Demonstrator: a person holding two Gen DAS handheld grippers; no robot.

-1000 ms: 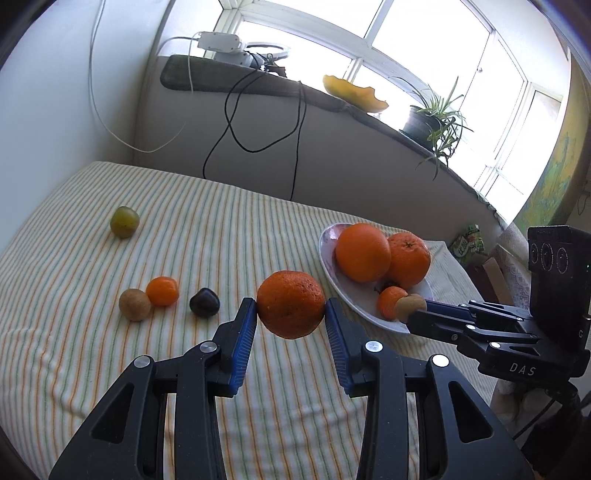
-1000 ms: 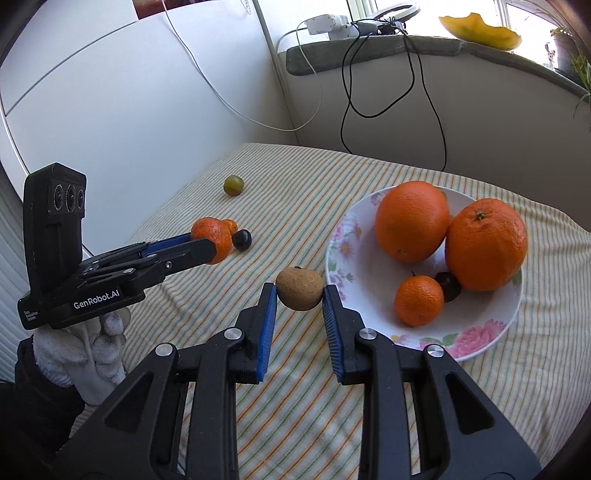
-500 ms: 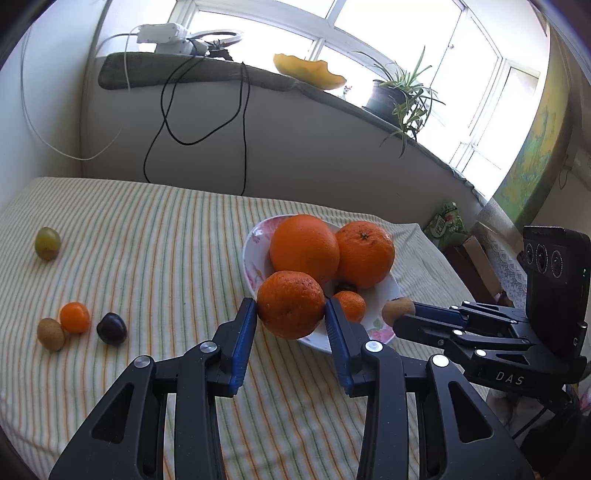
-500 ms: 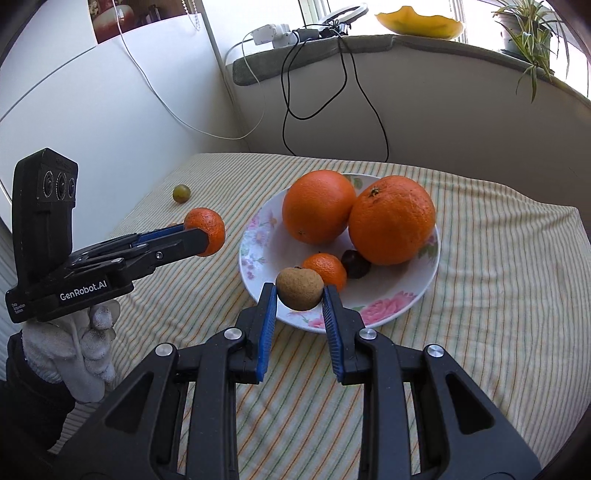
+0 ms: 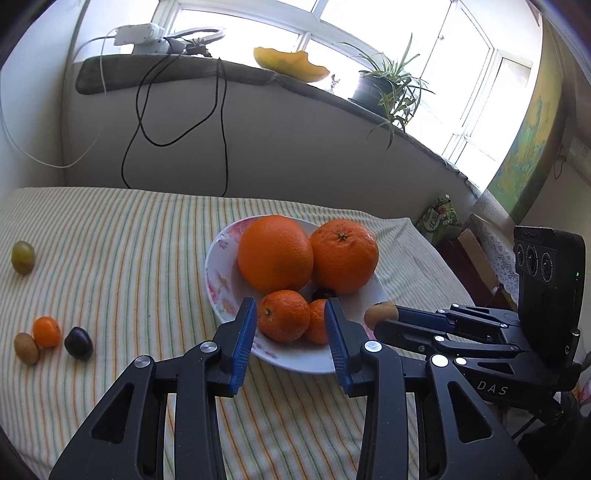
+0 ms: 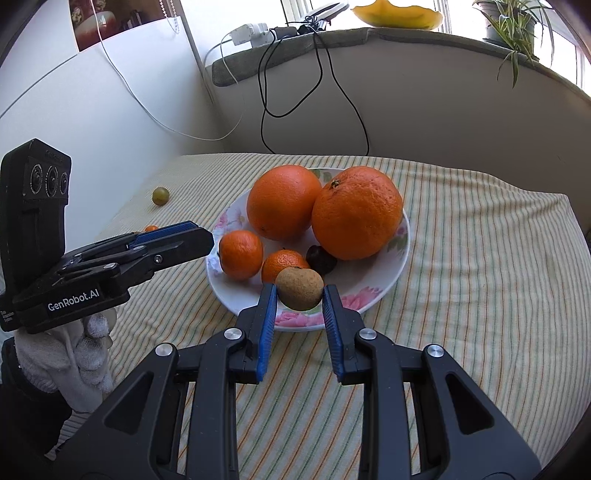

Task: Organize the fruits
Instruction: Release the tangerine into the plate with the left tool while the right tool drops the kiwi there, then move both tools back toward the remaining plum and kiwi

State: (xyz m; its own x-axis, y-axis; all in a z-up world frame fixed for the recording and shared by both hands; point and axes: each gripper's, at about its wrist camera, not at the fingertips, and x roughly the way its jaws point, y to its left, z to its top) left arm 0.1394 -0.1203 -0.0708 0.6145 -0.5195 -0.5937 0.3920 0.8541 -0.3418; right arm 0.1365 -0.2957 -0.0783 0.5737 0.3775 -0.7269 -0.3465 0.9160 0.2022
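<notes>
Left claw (image 5: 290,325) gapes wide around the mandarin (image 5: 283,320) resting in the plate (image 5: 218,280). Right claw (image 6: 299,295) pinches a brown kiwi (image 6: 299,288) over the rim.

Striped cloth (image 5: 140,236) covering surface. Black cables (image 5: 221,122) hanging down wall from grey windowsill (image 5: 192,72). White power adapter (image 5: 138,34) sitting on sill beside ring light (image 5: 195,35). Yellow dish (image 5: 291,66) resting further along sill. Potted spider plant (image 5: 384,88) trailing leaves. Green carton (image 5: 439,218) standing beyond surface's far corner.
</notes>
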